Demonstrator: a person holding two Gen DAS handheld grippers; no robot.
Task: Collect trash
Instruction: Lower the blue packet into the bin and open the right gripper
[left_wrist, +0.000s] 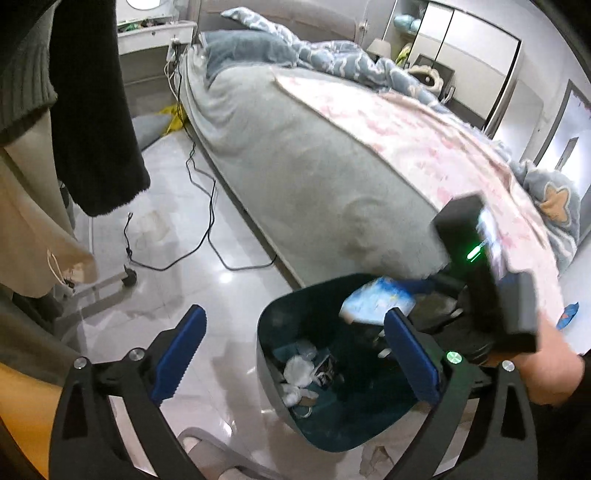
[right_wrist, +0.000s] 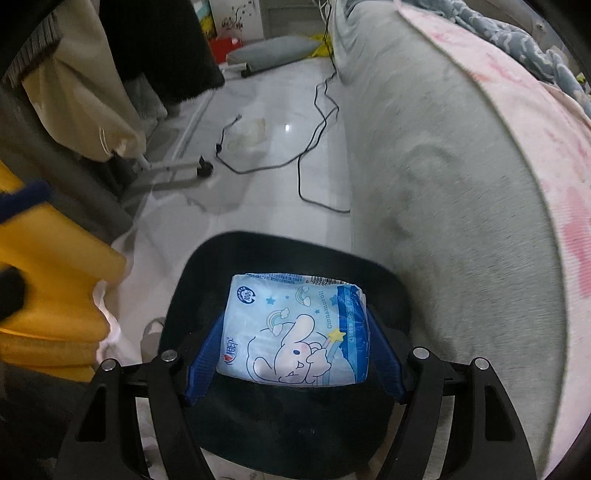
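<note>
My right gripper (right_wrist: 295, 341) is shut on a light blue cartoon tissue pack (right_wrist: 295, 332) and holds it right over the open dark trash bin (right_wrist: 207, 266). In the left wrist view the same pack (left_wrist: 373, 299) hangs at the bin's far rim (left_wrist: 269, 314), with the right gripper's black body (left_wrist: 480, 273) above it. The bin holds white crumpled tissues (left_wrist: 299, 373) and other scraps. My left gripper (left_wrist: 295, 354) is open and empty, just in front of the bin; its right finger (left_wrist: 413, 358) overlaps the bin's mouth.
The bed (left_wrist: 295, 166) with grey sheet and pink blanket runs along the right, close to the bin. Black cables (left_wrist: 210, 221) trail on the glossy floor. Hanging clothes (left_wrist: 92, 110) and a wheeled rack base (left_wrist: 129, 277) stand to the left.
</note>
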